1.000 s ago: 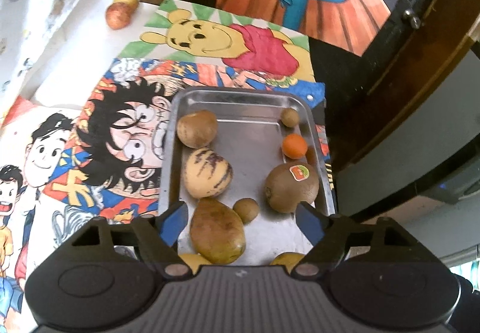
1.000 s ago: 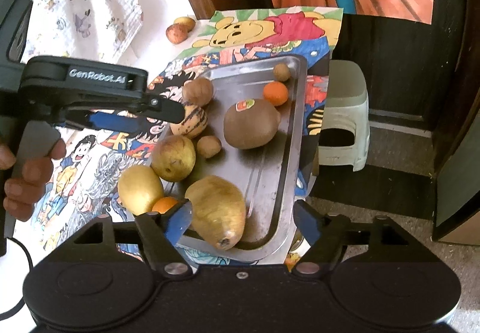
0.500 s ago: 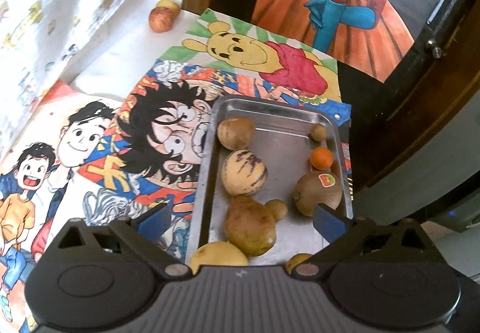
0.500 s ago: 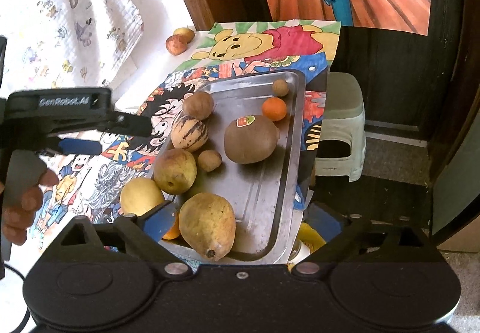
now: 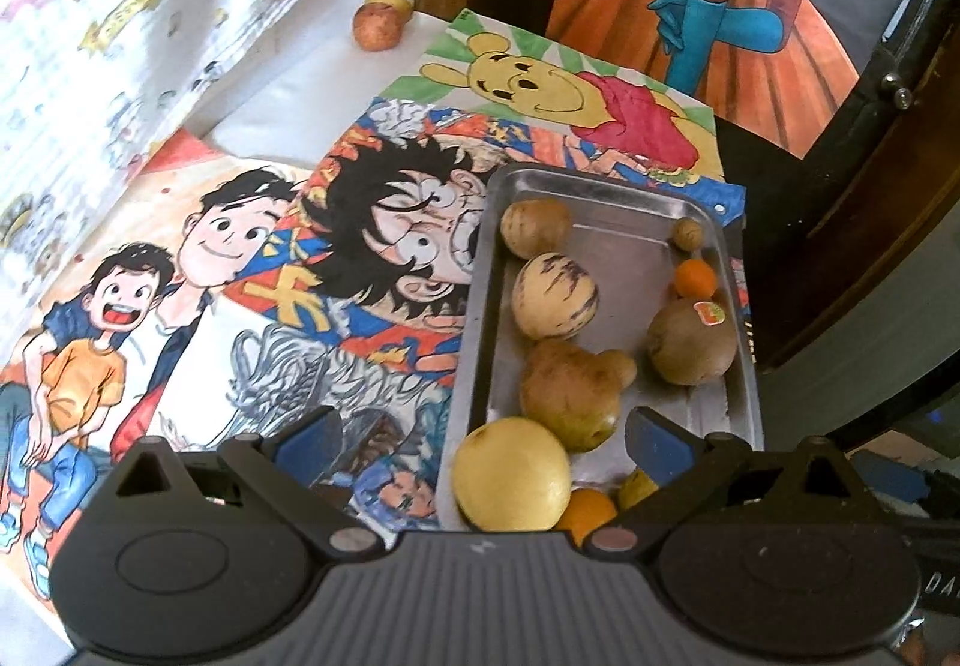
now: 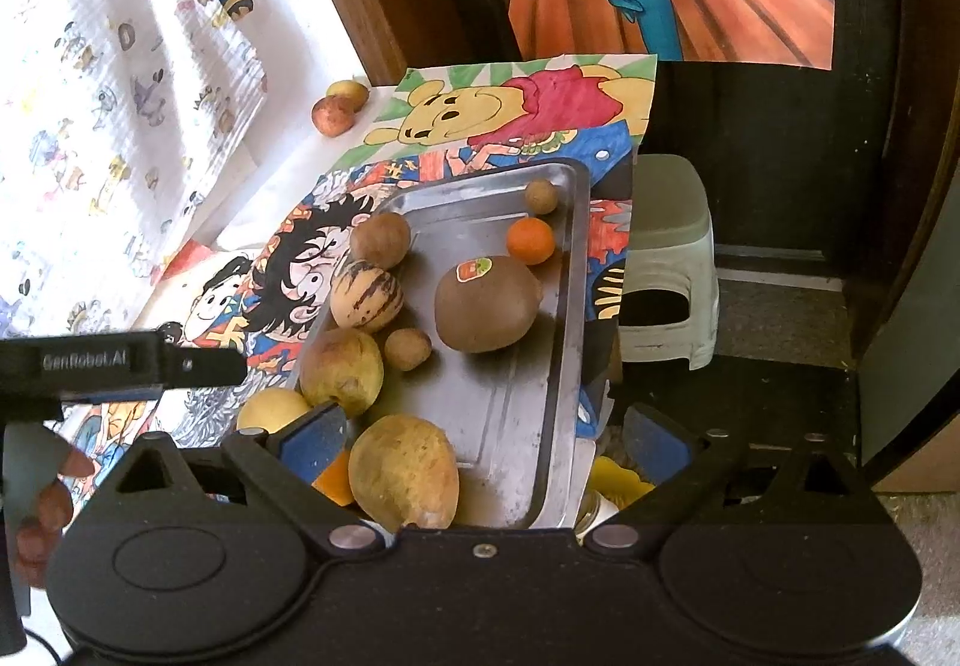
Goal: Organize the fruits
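Both grippers have pulled back from the metal tray (image 5: 606, 192) over the last second, so more tabletop (image 5: 288, 108) now shows at 9 o'clock. The left gripper (image 5: 480, 441) and right gripper (image 6: 483, 441) hang with fingers released, holding nothing. Most fruit lies in the tray; two apples (image 5: 377, 25) sit apart at 11 o'clock, probably next to collect.

My left gripper (image 5: 480, 441) and right gripper (image 6: 483, 438) are alike, each a matte black ribbed body with two round domed covers, silver screws, and blue-padded fingers (image 6: 312, 441), the left one's side lettered "GenRobot.AI" in grey.
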`<act>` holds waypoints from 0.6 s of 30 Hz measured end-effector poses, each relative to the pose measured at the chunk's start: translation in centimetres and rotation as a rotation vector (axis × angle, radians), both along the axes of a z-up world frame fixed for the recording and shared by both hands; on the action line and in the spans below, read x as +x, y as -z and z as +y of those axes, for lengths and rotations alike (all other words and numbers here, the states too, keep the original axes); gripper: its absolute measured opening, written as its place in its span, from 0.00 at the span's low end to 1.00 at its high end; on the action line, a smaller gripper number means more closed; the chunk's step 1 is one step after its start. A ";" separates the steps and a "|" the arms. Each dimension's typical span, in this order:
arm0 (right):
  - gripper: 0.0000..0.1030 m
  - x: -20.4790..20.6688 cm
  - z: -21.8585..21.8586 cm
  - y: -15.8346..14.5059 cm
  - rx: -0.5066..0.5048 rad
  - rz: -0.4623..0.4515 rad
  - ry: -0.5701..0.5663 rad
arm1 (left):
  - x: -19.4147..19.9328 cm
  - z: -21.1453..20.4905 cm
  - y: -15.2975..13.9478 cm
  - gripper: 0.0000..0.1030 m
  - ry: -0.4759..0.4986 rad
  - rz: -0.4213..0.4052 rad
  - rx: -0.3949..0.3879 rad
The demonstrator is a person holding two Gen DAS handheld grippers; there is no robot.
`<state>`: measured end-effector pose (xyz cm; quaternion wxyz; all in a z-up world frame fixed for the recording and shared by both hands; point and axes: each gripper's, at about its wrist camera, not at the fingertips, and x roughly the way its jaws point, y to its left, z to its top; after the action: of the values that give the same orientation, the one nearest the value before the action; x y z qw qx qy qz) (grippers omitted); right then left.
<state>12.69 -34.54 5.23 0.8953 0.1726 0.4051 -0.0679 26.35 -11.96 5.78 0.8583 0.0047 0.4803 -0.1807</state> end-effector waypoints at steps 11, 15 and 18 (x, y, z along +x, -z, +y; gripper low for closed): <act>0.97 0.5 0.9 -0.6 -0.055 -0.030 0.001 | -1.0 2.0 0.5 0.99 -0.062 -0.034 0.006; 0.97 0.8 1.4 -0.8 -0.078 -0.045 0.005 | -1.2 2.7 0.7 0.99 -0.078 -0.044 0.007; 0.97 0.9 1.7 -1.0 -0.087 -0.054 0.013 | -1.2 3.2 0.8 0.99 -0.089 -0.053 0.003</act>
<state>13.62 -32.80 6.21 0.9120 0.1379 0.3765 -0.0865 25.10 -8.74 5.02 0.8779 -0.0106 0.4573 -0.1418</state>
